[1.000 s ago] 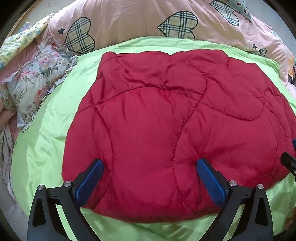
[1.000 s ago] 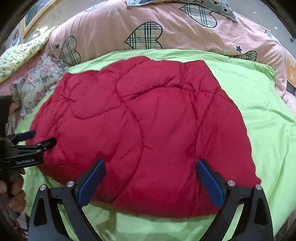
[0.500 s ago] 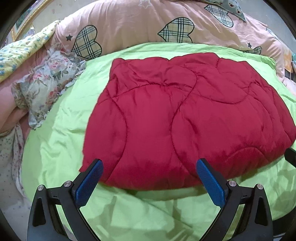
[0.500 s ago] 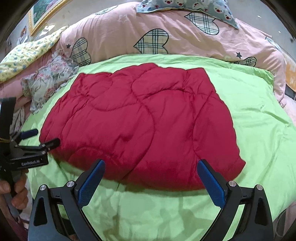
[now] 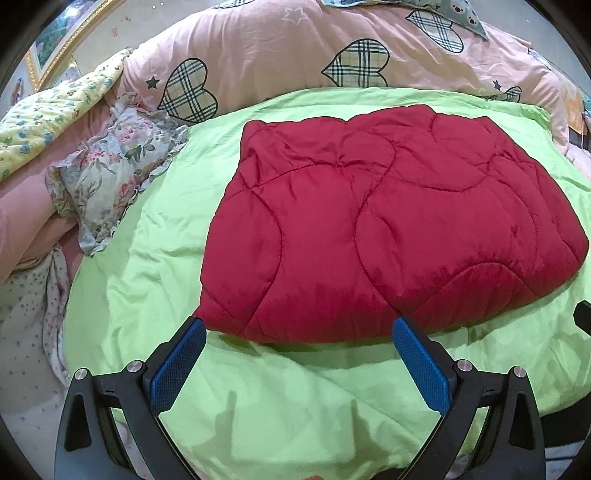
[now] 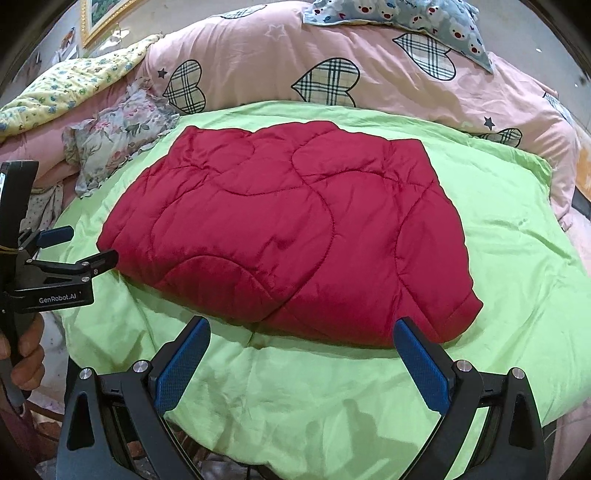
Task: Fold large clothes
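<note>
Left wrist view shows your left hand-held gripper (image 5: pixel 299 334) with its blue pads (image 5: pixel 177 363) spread wide apart and clamped on nothing — they hang just short of the near edge of the red quilted garment (image 5: pixel 388 236). That garment lies folded into a rough rectangle ahead of the fingers, flat on the green sheet (image 5: pixel 295 398) that covers the bed, its near left corner just beside the left pad. Beyond it you have the pink heart-patterned duvet (image 5: pixel 295 48) bunched along the far side, and a floral ruffled pillow (image 5: pixel 114 173) off to the left, apart from the garment.

From the right wrist view, your right hand-held gripper (image 6: pixel 301 336) is likewise spread wide, gripping nothing, its pads just in front of the garment's near edge (image 6: pixel 291 236) with the near right corner close to the right pad. Your left hand-held gripper appears there too at the left border (image 6: pixel 86 245), held in your hand (image 6: pixel 26 347), fingers parted and pointing at the garment's left side — the lower fingertip looks very near the fabric, though you cannot tell whether it touches. A blue bear-print pillow (image 6: pixel 402 18) rests on top of the pink duvet.
</note>
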